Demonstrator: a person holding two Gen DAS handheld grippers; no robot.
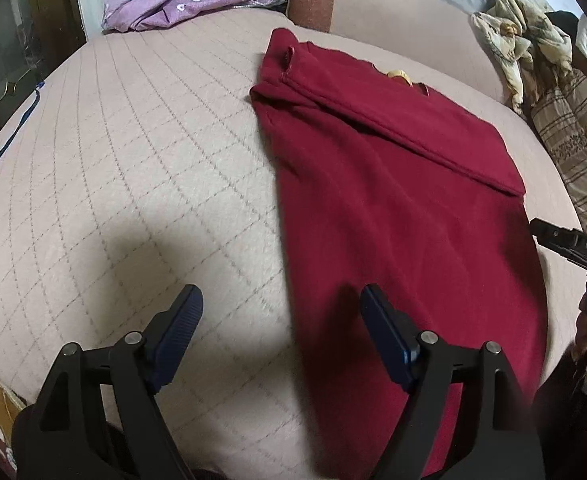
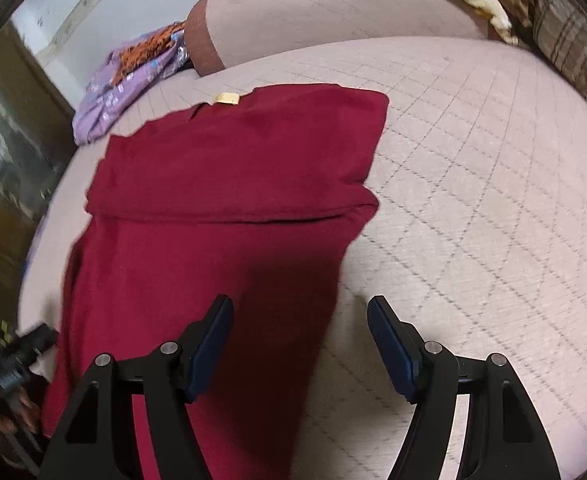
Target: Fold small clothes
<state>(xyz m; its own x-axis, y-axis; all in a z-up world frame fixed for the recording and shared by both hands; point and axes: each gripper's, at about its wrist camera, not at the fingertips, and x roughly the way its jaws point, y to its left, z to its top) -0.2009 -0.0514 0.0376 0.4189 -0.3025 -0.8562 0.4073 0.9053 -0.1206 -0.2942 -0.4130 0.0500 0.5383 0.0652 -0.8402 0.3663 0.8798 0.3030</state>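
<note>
A quilted pink bed (image 1: 133,160) carries the partly folded red garment (image 1: 393,200) — lying flat toward one o'clock of the left gripper (image 1: 281,300). The right gripper (image 2: 299,306) hovers over its right edge — both gape wide, empty.

Open left tool (image 1: 281,312) over red garment's (image 1: 393,184) left edge on quilted bed (image 1: 133,152).

Dark red garment (image 1: 393,200), pink quilted cover (image 1: 133,160)
</note>
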